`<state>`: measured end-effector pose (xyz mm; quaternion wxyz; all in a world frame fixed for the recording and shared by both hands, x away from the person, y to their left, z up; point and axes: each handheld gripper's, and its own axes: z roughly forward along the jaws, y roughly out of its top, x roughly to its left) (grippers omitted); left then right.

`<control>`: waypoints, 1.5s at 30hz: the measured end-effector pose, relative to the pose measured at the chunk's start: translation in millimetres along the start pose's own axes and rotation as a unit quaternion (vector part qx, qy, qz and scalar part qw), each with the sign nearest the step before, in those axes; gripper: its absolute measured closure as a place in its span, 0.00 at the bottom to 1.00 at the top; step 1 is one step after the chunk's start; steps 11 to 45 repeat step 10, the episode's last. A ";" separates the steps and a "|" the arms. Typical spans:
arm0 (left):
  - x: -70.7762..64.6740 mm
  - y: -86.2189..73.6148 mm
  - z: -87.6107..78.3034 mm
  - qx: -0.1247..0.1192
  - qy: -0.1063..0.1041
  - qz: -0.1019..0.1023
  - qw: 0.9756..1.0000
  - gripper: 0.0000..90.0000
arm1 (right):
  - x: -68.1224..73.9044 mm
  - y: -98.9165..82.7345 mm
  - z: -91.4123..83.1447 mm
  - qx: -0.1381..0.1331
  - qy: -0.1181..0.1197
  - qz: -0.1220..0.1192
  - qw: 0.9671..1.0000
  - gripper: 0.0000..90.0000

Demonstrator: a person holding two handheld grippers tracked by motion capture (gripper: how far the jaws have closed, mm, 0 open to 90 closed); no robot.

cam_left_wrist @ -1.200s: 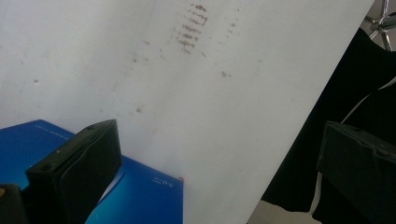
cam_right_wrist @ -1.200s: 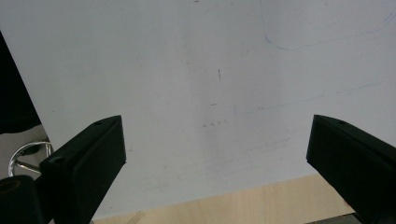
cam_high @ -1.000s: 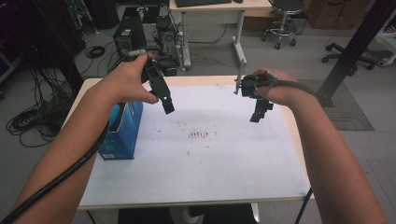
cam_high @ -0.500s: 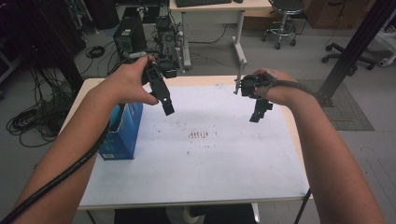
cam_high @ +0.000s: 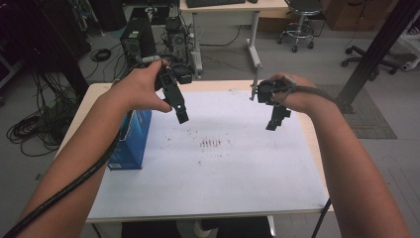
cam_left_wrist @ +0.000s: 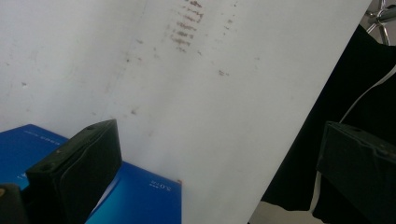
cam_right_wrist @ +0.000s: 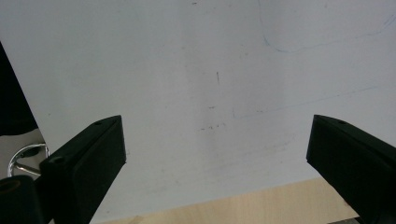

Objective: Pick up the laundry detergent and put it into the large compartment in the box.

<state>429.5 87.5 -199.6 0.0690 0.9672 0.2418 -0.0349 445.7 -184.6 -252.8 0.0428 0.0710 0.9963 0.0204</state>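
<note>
Hovering above the desk [cam_high: 208,208], both grippers held clear of the white sheet [cam_high: 223,168] and grasping nothing. Left gripper [cam_high: 182,117] hanging over the sheet's left part, fingers [cam_left_wrist: 79,168] spread wide and released. Right gripper [cam_high: 273,124] hanging over the right part, well apart from the left one, fingers [cam_right_wrist: 88,158] likewise spread wide over bare paper near the wooden edge.

Blue box [cam_high: 130,141] lying at the left edge of the sheet, touching the desk, its long axis running away from the person's side toward the far side. Sitting below and to the left of the left gripper, just beside it in the high view; showing under the near finger in the left gripper view [cam_left_wrist: 140,196]. Lying far across the sheet from the right gripper, so left hand [cam_high: 141,89] clearly nearer.

Probably calling for a drop down and leftward, with the released fingers turned across the box's short width rather than along its length.
</note>
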 end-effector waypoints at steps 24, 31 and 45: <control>0.7 3.8 4.2 -0.001 -0.010 0.005 1.000 0.00 | -1.4 2.5 -1.3 -0.010 0.005 -0.003 1.000 0.05; 0.7 3.8 4.2 -0.001 -0.010 0.005 1.000 0.00 | -1.4 2.5 -1.3 -0.010 0.005 -0.003 1.000 0.05; 0.7 3.8 4.2 -0.001 -0.010 0.005 1.000 0.00 | -1.4 2.5 -1.3 -0.010 0.005 -0.003 1.000 0.05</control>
